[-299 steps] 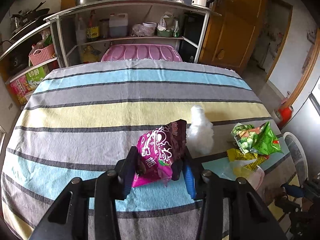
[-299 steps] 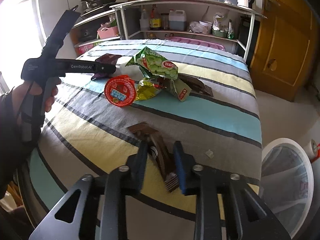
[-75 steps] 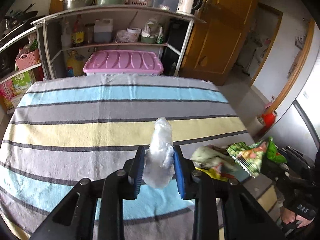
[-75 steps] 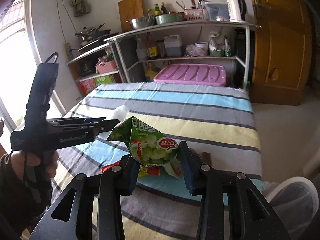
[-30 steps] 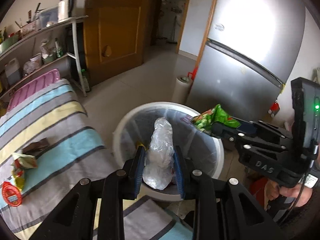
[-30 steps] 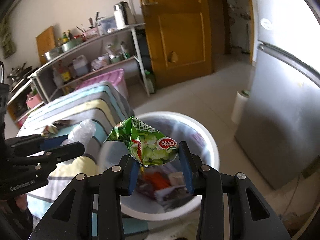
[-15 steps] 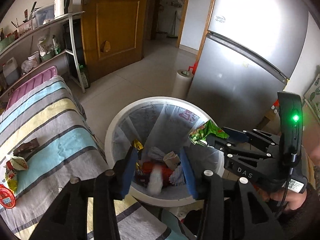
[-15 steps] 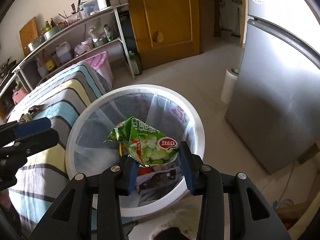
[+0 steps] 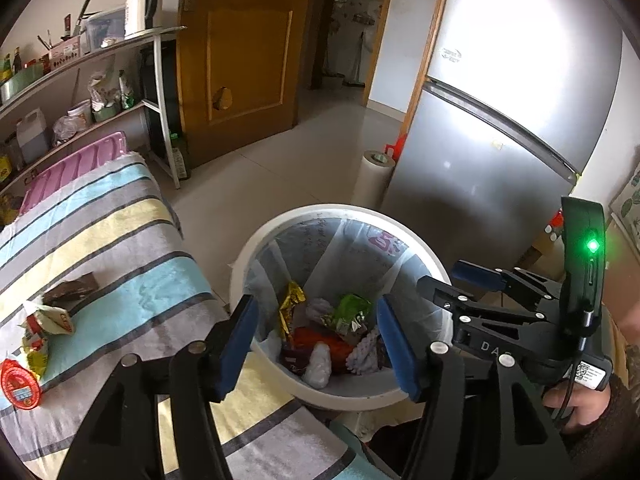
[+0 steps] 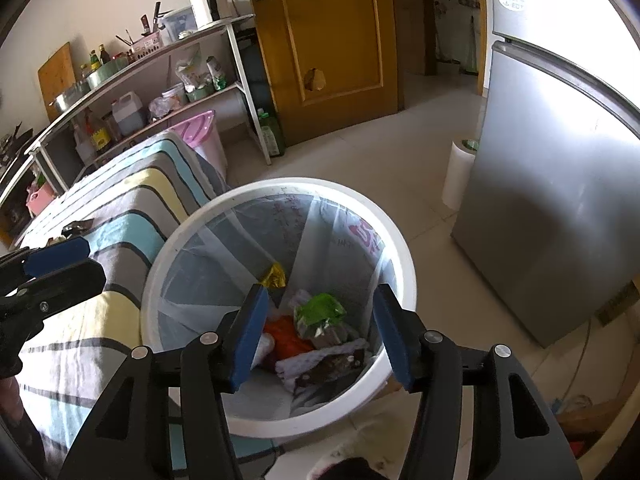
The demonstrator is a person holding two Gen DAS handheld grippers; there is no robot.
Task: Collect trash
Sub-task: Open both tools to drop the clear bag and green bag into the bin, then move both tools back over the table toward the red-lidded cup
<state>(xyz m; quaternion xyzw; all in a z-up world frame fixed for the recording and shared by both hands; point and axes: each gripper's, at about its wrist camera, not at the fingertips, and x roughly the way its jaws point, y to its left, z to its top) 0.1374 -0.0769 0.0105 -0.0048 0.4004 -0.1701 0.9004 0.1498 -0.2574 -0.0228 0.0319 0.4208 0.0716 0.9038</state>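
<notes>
Both our left claw (image 9: 316, 340) and right claw (image 10: 318, 332) hang wide apart and empty over the round white bin with a clear plastic liner (image 10: 404, 280). Down inside lie a crumpled green foil wrapper (image 10: 320, 308), a gold foil wrapper (image 9: 290, 300) and other scraps. Farther left, on the striped cloth-covered table (image 9: 132, 240), trash remains: a red round foil lid (image 9: 18, 380), a yellow-green crumpled snack wrapper (image 9: 44, 324) and a dark brown wrapper (image 9: 72, 286), well apart from either claw. We judge these light, thin and crinkly, probably slippery; pinching a raised crumpled edge should hold best.
</notes>
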